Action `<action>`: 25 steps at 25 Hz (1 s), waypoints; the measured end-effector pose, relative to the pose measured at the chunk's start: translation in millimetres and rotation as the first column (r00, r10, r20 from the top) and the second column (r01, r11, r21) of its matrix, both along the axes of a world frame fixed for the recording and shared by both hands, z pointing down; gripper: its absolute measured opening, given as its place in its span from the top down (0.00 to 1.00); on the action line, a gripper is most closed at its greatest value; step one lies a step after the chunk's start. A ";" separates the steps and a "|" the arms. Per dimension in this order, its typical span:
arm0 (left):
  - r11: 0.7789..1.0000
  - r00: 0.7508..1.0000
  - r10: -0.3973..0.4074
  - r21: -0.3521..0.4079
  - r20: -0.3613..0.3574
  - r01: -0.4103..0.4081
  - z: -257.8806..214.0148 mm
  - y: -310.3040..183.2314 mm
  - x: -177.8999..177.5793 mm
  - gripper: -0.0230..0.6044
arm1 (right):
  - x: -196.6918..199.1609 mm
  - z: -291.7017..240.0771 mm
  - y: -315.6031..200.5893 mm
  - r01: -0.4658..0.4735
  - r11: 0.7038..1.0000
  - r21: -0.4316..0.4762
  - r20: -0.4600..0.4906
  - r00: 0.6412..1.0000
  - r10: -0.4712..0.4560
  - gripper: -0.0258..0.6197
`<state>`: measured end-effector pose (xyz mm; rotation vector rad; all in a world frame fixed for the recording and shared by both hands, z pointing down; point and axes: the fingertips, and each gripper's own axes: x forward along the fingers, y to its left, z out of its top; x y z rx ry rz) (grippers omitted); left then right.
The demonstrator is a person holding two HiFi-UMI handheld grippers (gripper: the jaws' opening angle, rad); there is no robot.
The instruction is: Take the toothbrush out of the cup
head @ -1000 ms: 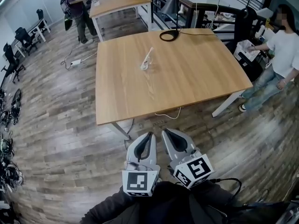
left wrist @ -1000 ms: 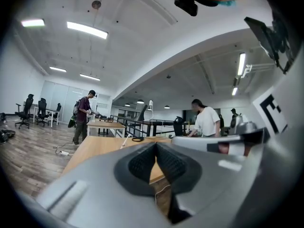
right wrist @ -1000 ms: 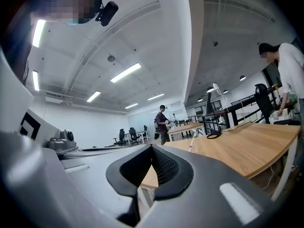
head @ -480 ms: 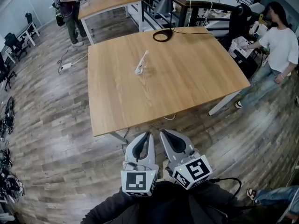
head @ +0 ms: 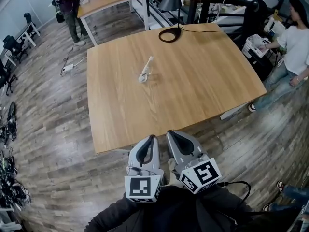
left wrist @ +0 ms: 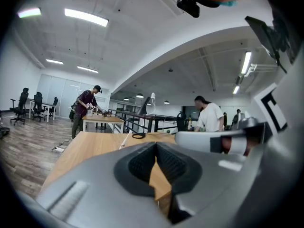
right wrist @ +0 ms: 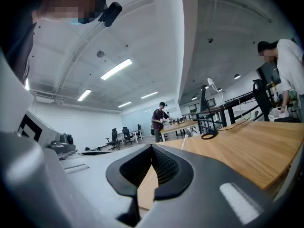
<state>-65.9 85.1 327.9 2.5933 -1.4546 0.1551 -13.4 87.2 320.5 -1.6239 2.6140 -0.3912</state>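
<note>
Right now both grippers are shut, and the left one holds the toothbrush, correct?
No. The left gripper and right gripper are shut, but the left gripper view shows nothing held; in the head view the toothbrush stands in the cup.

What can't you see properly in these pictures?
Cup: too small in the head view to tell what else it holds.
Toothbrush bristles: too small in every view.
Table legs: mostly hidden under the tabletop, head view.
Person at right: cut off by the head view's edge.

My left claw [head: 153, 139] and right claw [head: 170, 134] are grey, each with a black-and-white marker cube [head: 143, 188]; my sleeves [head: 145, 217] are black.
</note>
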 end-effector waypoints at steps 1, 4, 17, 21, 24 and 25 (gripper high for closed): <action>1.000 1.000 0.001 -0.003 0.004 -0.001 2.3 -8.9 3.7 0.95 | 4.6 1.9 -9.8 -0.001 1.000 -0.005 0.004 1.000 0.001 0.96; 1.000 1.000 -0.009 -0.014 0.015 0.009 5.9 -38.4 15.1 0.95 | 17.6 5.8 -39.8 0.008 1.000 -0.017 0.011 1.000 -0.007 0.96; 0.995 0.994 -0.100 -0.018 0.047 0.101 -0.7 -150.6 65.0 0.95 | 65.6 -0.3 -158.9 0.107 0.994 -0.011 0.048 0.993 -0.106 0.96; 0.988 0.986 -0.151 -0.029 0.072 0.153 -8.3 -172.5 70.5 0.95 | 69.2 -8.3 -184.7 0.152 0.988 0.003 0.054 0.987 -0.152 0.96; 0.980 0.978 -0.194 -0.024 0.071 0.196 -11.5 -186.6 63.4 0.95 | 63.4 -9.3 -199.7 0.186 0.983 0.004 0.054 0.981 -0.186 0.96; 0.979 0.978 -0.199 -0.023 0.068 0.201 -10.2 -189.7 60.9 0.95 | 60.4 -8.2 -204.5 0.194 0.981 0.002 0.056 0.979 -0.194 0.96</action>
